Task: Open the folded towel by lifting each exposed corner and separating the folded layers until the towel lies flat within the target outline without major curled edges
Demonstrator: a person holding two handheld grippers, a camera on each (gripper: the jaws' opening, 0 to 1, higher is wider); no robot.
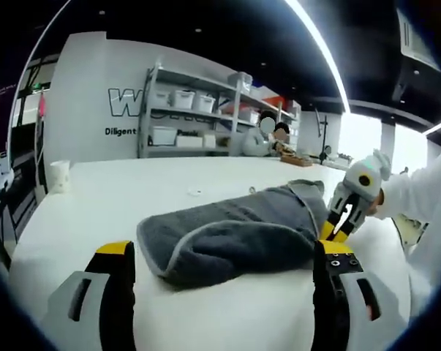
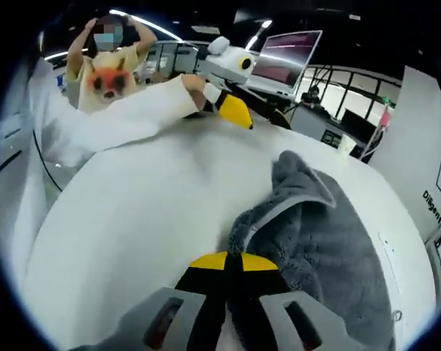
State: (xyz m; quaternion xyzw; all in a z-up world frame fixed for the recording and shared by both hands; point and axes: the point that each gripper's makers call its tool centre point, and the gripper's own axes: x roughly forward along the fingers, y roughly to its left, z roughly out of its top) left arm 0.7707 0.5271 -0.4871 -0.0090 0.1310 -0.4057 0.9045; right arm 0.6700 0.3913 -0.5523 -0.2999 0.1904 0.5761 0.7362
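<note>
On the far left of the left gripper view a white cup [image 1: 60, 175] stands near the edge of the white counter [image 1: 118, 194], well apart from everything else. At the middle lies the grey towel [image 1: 235, 234], still bunched and folded, with its pale hem curling along the near fold. The left tool [image 1: 224, 274] hangs just in front of it, released, its jaws spread wide and touching nothing. To the right, the right tool [image 1: 341, 223] bites the towel's far end. In the right gripper view this tool [image 2: 231, 267] is clenched on a grey corner, its yellow tips pressed together over the cloth.

Judging by this, the first corner lift is in hand. Next, the free left tool should take the near hem so both can draw the layers apart.
</note>
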